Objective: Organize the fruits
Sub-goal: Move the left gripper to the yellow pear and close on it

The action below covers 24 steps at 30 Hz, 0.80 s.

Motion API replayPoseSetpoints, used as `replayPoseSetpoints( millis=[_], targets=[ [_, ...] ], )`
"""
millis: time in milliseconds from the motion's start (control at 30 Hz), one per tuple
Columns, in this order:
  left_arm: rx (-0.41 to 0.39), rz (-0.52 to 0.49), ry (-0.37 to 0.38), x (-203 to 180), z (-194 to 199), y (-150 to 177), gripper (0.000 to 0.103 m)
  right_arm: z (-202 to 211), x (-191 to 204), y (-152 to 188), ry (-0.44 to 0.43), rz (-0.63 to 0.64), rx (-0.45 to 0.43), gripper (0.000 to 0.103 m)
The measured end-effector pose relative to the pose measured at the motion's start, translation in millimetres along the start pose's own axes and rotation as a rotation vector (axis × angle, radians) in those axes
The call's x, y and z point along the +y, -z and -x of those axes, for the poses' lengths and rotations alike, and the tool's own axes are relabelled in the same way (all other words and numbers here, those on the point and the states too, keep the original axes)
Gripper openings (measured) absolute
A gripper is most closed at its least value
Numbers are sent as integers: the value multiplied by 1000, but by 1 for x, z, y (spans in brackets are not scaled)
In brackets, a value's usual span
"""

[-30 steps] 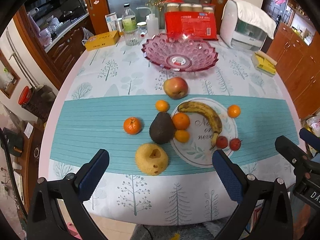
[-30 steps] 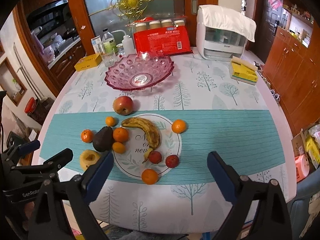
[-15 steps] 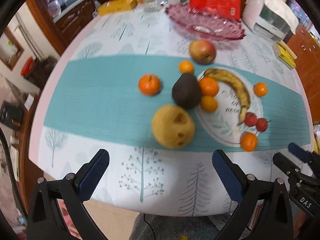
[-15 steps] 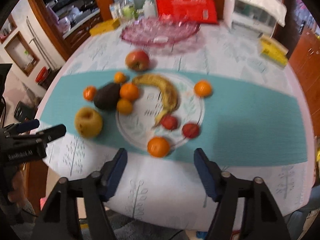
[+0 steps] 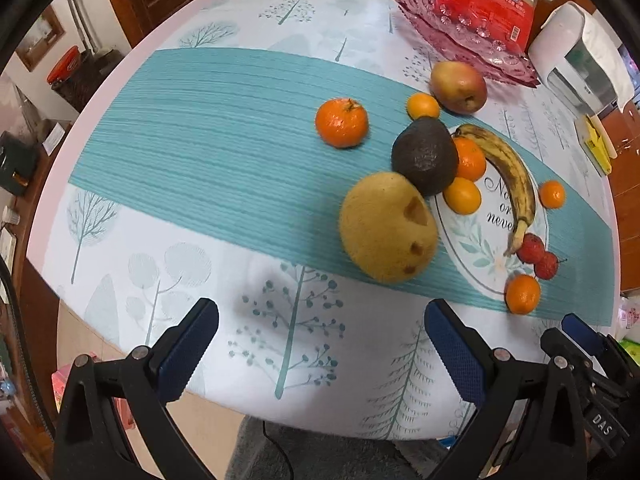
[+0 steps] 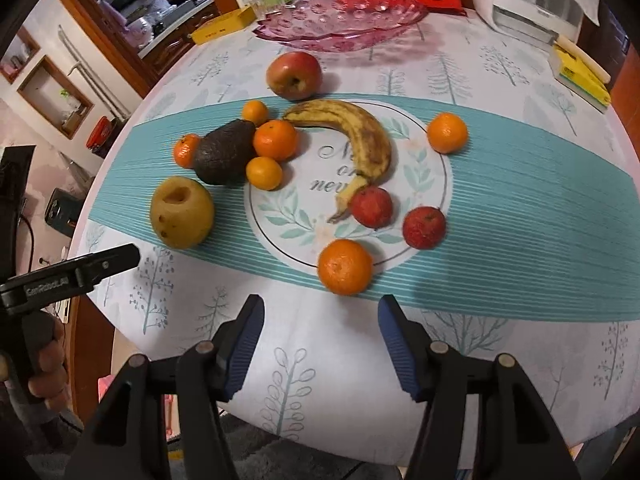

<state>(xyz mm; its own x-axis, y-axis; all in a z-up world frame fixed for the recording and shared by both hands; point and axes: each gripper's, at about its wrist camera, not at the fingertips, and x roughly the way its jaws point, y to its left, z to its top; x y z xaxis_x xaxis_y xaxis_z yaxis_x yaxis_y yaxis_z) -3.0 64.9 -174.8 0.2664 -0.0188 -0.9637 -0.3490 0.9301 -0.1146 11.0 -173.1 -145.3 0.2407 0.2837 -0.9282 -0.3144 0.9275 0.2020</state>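
— Fruits lie loose on our table [image 6: 520,380]: a banana [image 6: 360,132], an avocado [image 6: 224,152], a yellow pear [image 6: 182,212], an apple [image 6: 294,74], oranges. Where are our claws?

— Both hang above the near edge. Our left gripper [image 5: 320,354] is spread wide, empty. Our right gripper [image 6: 320,344] has just been narrowing, nothing between its jaws; an orange [image 6: 345,266] sits just beyond its tips.

Tablecloth [image 6: 500,208] smooth, matt printed sheet with ribbed-looking teal band. Fruit bowl [image 6: 344,20] glossy pink faceted glass or clear plastic; avocado [image 6: 224,152] dark, rough-skinned; tangerine [image 6: 345,267] dimpled, slightly shiny. Gripper pads [image 6: 394,340] blue textured rubber-like, arms matt black plastic.
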Motion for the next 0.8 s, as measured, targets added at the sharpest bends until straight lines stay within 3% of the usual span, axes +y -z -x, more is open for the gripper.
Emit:
replayPoseSetpoints(
  millis=[300,533,600,800],
  targets=[
    [-3,-2,37,-26,-30,-19,101,2,-3,-12,10,28,-17,60],
    [10,19,50,-34,-47,-25,89,5,-33,-25,28,-25,-38,60],
    [17,26,54,-35,-51,-26,78,6,-40,-29,34,-36,-46,60],
    [22,45,72,-42,-61,-28,65,2,-56,-40,34,-40,-47,60]
  ],
)
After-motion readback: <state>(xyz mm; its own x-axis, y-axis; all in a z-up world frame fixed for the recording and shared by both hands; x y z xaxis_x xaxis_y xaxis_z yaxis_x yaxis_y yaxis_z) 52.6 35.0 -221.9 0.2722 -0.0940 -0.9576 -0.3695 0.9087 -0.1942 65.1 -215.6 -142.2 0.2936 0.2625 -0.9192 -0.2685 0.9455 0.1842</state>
